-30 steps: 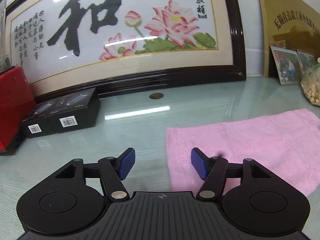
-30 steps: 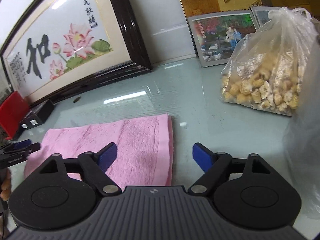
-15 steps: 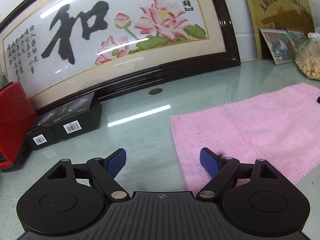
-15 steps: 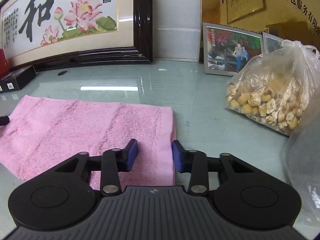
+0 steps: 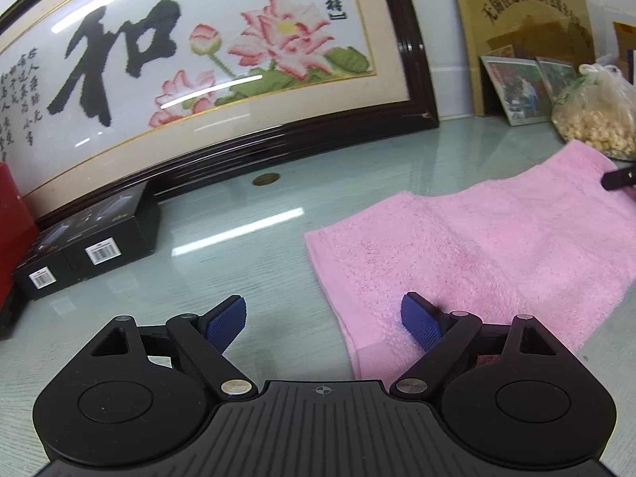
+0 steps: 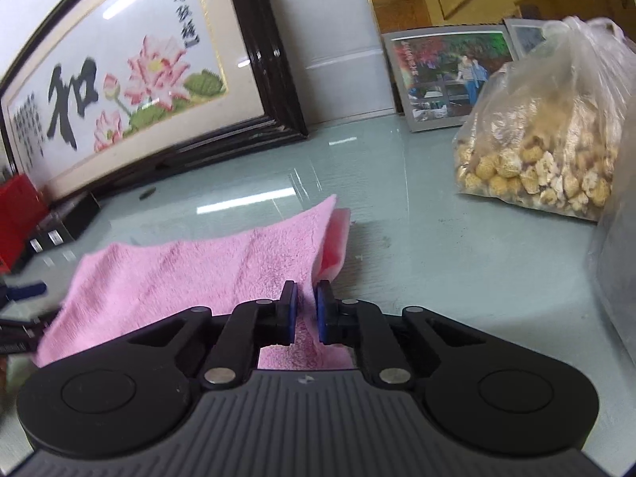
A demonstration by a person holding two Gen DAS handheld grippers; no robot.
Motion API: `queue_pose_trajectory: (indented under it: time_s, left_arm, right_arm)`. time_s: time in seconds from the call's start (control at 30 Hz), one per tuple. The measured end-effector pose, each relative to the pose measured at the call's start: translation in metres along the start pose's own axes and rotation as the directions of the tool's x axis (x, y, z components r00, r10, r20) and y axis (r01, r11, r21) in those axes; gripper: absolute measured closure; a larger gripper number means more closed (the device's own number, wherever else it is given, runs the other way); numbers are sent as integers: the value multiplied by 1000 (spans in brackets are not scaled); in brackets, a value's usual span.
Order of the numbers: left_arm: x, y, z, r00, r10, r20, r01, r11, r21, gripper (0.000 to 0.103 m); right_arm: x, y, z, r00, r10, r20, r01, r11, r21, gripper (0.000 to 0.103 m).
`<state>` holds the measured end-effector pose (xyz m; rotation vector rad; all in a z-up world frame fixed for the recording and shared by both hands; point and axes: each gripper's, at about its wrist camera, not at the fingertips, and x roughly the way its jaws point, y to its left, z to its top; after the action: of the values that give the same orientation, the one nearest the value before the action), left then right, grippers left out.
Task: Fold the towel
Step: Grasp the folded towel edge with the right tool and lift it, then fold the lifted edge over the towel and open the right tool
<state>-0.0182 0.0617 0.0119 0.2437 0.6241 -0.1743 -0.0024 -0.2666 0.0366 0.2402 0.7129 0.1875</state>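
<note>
The bench (image 5: pixel 246 246) has a glossy pale-green top that mirrors strip lights, and a pink towel (image 5: pixel 497 246) lies on it with its right end raised off the surface. Along the back stand a large framed embroidery (image 5: pixel 206 63) and framed photos (image 6: pixel 445 75) — with a small dark disc (image 5: pixel 266 179) just in front of the embroidery's frame. At the left sit black boxes (image 5: pixel 95 242) beside a red object (image 5: pixel 10 214); at the right, a clear bag of pale lumps (image 6: pixel 548 143).

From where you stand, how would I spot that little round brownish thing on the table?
Find the big framed lotus picture leaning at the back of the glass table. Just before its dark frame, between black boxes and pink towel, lies a small flat bronze disc, alone.
</note>
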Motion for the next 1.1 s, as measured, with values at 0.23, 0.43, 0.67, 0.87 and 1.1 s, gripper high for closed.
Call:
queue_pose_trajectory:
  time_s: [0.23, 0.43, 0.67, 0.87, 1.1]
  left_arm:
    - [-4, 14, 4, 985, 171, 19, -170, 985, -28, 5]
    - [-9, 22, 6, 983, 183, 25, -183, 983, -27, 4]
    - [-4, -8, -4, 970, 235, 53, -241, 952, 187, 3]
    - [-5, -6, -3, 971, 237, 41, -240, 953, 182, 0]
    - [-6, -5, -6, 973, 227, 50, -232, 954, 190, 0]
  right_arm:
    - [-19, -8, 16, 998, 54, 18, -55, 996, 75, 93]
    - [-23, 26, 24, 990, 140, -3, -140, 988, 62, 93]
    - [-12, 62, 21, 982, 185, -38, -186, 983, -11, 93]
    - [-1, 88, 14, 979, 194, -68, -199, 976, -90, 93]
    - [12, 118, 7, 974, 200, -102, -216, 960, -180, 83]
